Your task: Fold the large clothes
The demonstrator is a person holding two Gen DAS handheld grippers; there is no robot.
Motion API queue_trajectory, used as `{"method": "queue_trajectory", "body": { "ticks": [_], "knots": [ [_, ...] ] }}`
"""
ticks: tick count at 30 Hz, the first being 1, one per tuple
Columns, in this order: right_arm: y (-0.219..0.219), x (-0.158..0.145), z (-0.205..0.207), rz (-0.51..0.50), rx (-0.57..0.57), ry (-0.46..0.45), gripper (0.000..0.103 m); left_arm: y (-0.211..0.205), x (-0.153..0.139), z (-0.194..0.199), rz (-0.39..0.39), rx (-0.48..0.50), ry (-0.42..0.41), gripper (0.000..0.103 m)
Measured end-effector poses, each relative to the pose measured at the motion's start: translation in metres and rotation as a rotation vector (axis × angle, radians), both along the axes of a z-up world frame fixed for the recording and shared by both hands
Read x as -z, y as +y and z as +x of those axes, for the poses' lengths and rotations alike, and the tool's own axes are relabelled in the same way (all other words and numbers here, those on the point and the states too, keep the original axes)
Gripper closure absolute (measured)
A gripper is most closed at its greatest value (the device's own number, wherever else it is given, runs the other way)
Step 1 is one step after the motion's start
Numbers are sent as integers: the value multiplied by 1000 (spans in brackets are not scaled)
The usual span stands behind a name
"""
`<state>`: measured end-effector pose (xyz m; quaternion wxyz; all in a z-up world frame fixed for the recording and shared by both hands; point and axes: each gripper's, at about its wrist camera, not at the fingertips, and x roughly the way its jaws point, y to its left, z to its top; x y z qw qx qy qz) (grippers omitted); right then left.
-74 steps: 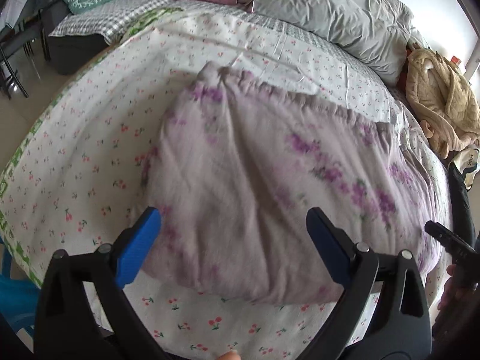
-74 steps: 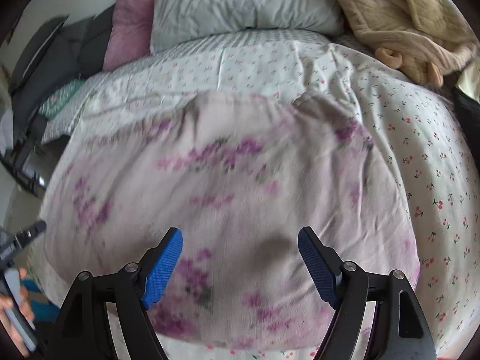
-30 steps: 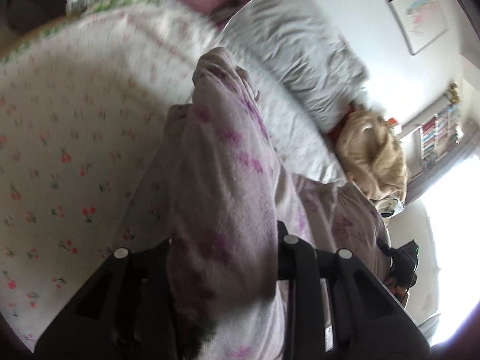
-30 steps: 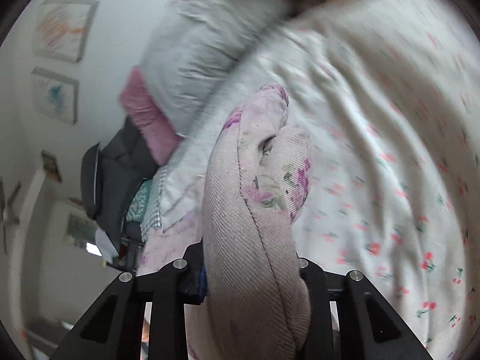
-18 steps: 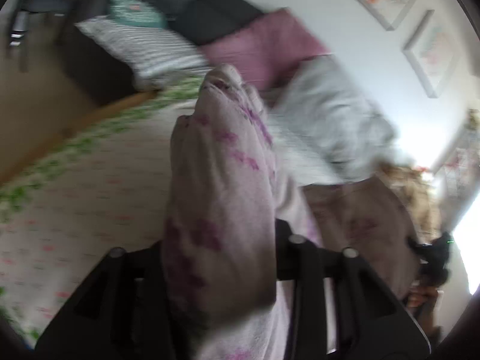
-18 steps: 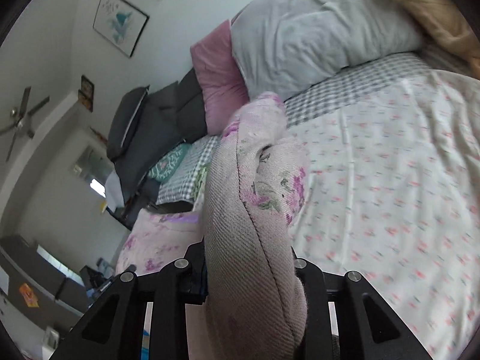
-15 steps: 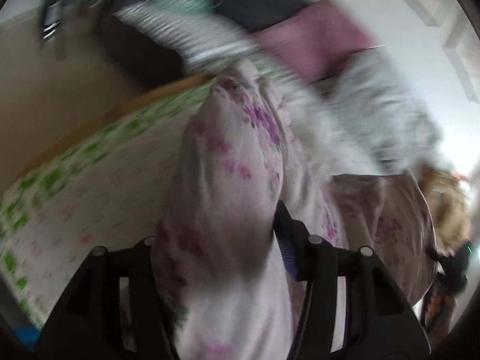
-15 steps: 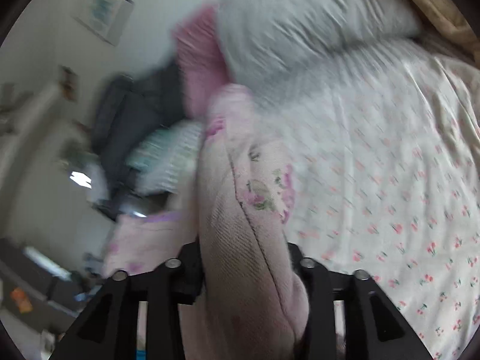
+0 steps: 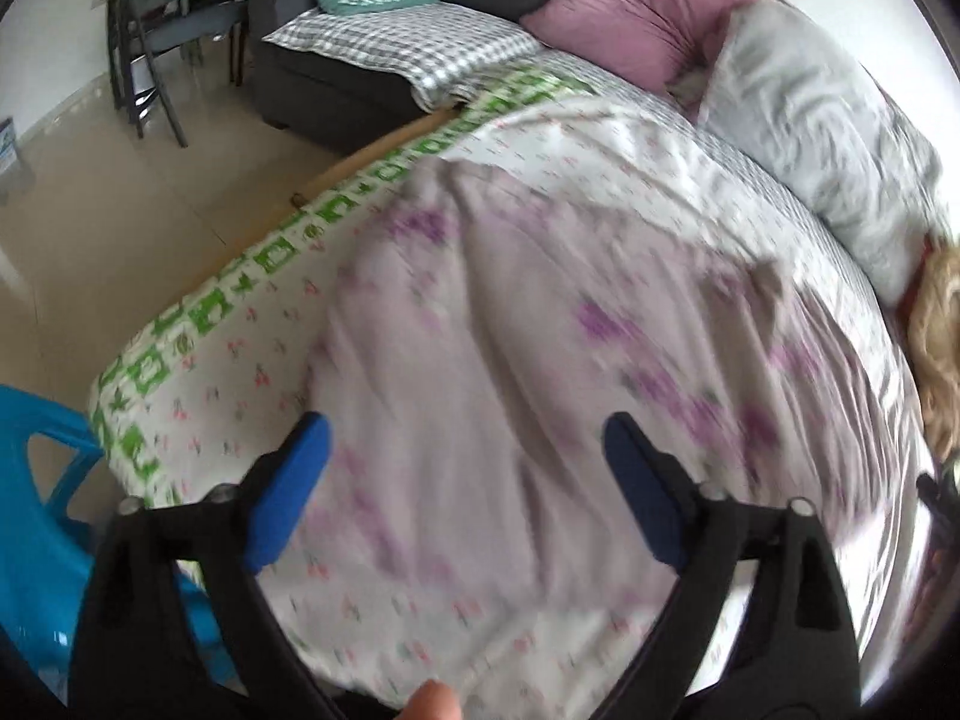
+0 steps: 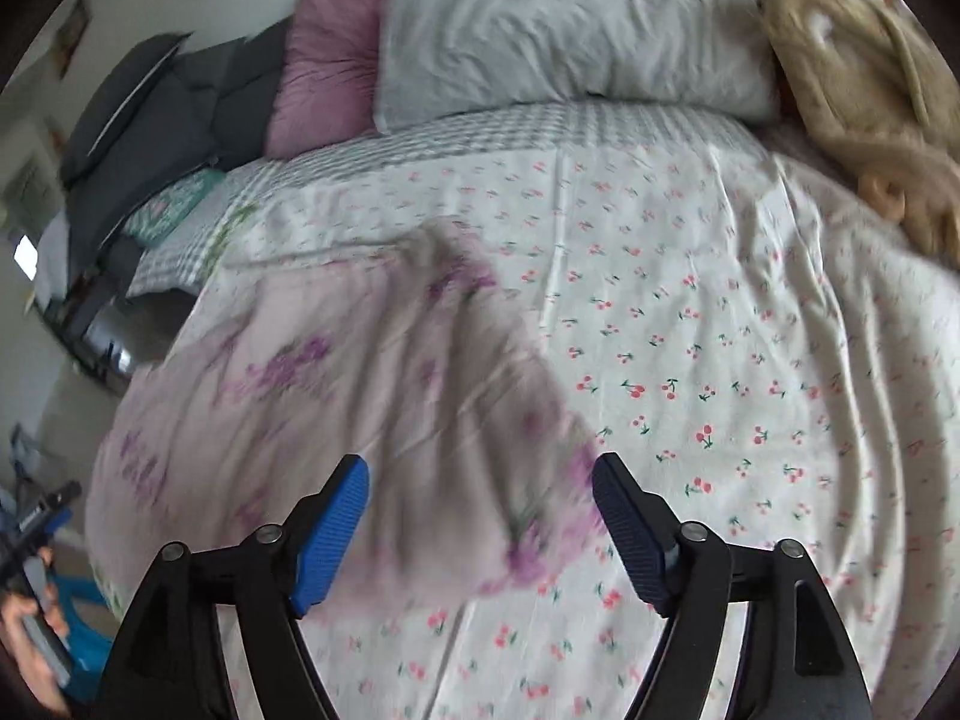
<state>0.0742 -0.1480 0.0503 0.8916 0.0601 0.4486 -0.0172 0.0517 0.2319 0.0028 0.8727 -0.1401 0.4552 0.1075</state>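
Bedroom clutter rings the scene: a dark sofa point(image 9: 336, 90) and bare floor off to the left, then the bed point(image 10: 720, 360) with its cherry-print sheet, pink pillow point(image 10: 330, 78) and grey pillow point(image 10: 558, 30) at the head, and a tan robe point(image 10: 870, 108) heaped far right.

On the sheet lies the pale floral garment point(image 9: 540, 390), spread toward the bed's left edge near the green border. The left tool point(image 9: 465, 480) has just been opening; its blue pads stand wide apart above the cloth, nothing clamped between them. The right tool point(image 10: 480, 522) has likewise just been opening and hangs apart over the garment's right corner point(image 10: 540, 540), gripping nothing.

Both views are blurred, so the cloth's edges are hard to judge. Its near side looks rumpled rather than squared, so a next fold started from here could come out crooked. Lying so close to the left edge, a careless tug might drag it off the bed.
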Motion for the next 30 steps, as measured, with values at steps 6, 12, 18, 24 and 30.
{"method": "queue_trajectory", "body": {
  "ticks": [6, 12, 18, 24, 30],
  "knots": [
    [52, -4, -45, -90, -95, 18, 15, -60, -6, -40, 38, 79, 8, 1],
    [90, 44, -67, -88, -148, 89, 15, -104, 15, -70, 42, 85, 27, 1],
    [109, 58, -72, -224, -174, 79, 15, -135, 33, -74, 99, 123, 54, 1],
    [110, 64, -67, -216, -181, 94, 15, -147, 35, -77, 108, 155, 52, 1],
    [114, 70, -66, -211, -199, 121, 15, -146, 41, -76, 108, 147, 68, 1]
  ]
}}
